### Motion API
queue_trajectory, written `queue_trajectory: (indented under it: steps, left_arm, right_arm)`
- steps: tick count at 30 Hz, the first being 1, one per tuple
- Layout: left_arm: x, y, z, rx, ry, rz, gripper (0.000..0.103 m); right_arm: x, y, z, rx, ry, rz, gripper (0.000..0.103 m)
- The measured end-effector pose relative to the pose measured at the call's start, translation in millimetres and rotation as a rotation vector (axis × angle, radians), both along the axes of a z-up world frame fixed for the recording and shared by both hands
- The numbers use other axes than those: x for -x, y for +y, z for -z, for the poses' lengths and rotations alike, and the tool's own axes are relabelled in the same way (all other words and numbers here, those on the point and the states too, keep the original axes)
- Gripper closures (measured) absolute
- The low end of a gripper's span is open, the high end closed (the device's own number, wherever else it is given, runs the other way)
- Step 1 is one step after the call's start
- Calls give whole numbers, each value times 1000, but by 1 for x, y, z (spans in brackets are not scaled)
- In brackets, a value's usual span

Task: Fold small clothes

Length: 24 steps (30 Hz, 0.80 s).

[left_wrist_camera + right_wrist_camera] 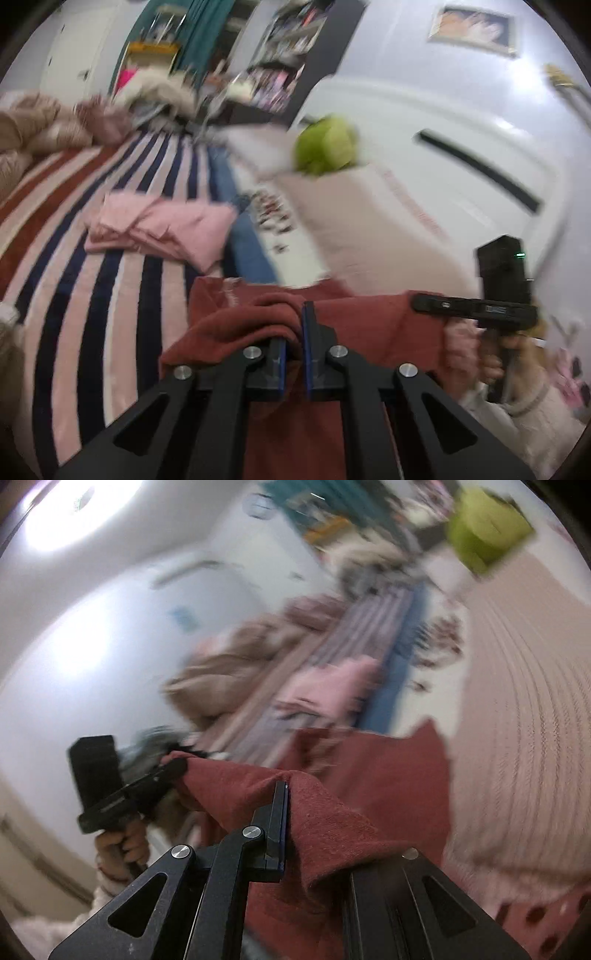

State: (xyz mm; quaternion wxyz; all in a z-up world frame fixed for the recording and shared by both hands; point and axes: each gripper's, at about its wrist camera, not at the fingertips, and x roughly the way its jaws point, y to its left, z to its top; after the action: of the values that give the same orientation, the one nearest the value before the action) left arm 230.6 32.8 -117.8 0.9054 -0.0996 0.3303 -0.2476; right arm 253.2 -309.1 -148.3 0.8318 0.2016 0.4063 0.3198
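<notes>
Left claw [295, 332]: we grip the red garment [354, 317].
Right claw [291, 805]: clamped on the same garment's edge.
Bed [110, 295]: pink clothes [162, 229].

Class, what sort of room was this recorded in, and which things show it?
Probably a bedroom: a striped blanket spread over a bed, folded pink clothes lying on it, and a cluttered bookshelf behind.

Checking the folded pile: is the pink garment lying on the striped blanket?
Yes, the pink garment rests folded on the striped blanket.
</notes>
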Motion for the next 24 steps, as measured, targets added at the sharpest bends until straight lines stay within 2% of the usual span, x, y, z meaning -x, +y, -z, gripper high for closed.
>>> queue_trajectory:
  steps: [3, 5, 6, 7, 8, 9, 10, 11, 12, 15, 16, 18, 21, 24]
  left_arm:
    - [-53, -15, 42, -63, 148, -3, 98]
    - [-66, -21, 68, -102, 228, 8, 97]
    - [-66, -23, 74, -114, 241, 20, 96]
    - [-62, -24, 77, -129, 239, 41, 91]
    - [-56, -23, 77, -141, 225, 54, 78]
    - [-50, -23, 71, -154, 201, 62, 60]
    - [-43, -20, 64, -160, 166, 61, 52]
    - [-36, -17, 55, -166, 125, 56, 38]
    - [-27, -13, 44, -180, 80, 60, 33]
    - [-20, -2, 20, -238, 15, 58, 30]
    - [-22, 1, 15, -241, 10, 51, 28]
    - [-33, 4, 13, -223, 11, 34, 27]
    - [-42, 5, 25, -169, 54, 35, 27]
    - [-39, 0, 41, -139, 85, 60, 27]
  right_arm:
    - [-39, 4, 37, 59, 140, 13, 98]
    - [-46, 5, 58, 100, 222, 13, 96]
    - [-46, 4, 64, 109, 245, 8, 95]
    - [-44, 4, 65, 103, 249, -10, 86]
    - [-39, 2, 63, 104, 249, -37, 78]
    - [-34, -1, 58, 114, 248, -55, 67]
    - [-31, -4, 52, 135, 244, -59, 57]
    - [-23, -7, 44, 181, 232, -47, 53]
    - [-14, -11, 34, 234, 205, -31, 53]
    - [1, -14, 1, 411, 79, 8, 46]
    - [0, -11, -8, 451, 38, 10, 43]
    - [-13, 3, -18, 475, 8, -16, 43]
    - [-44, 37, -7, 461, 32, -78, 43]
    - [-69, 77, 29, 577, 80, -133, 43]
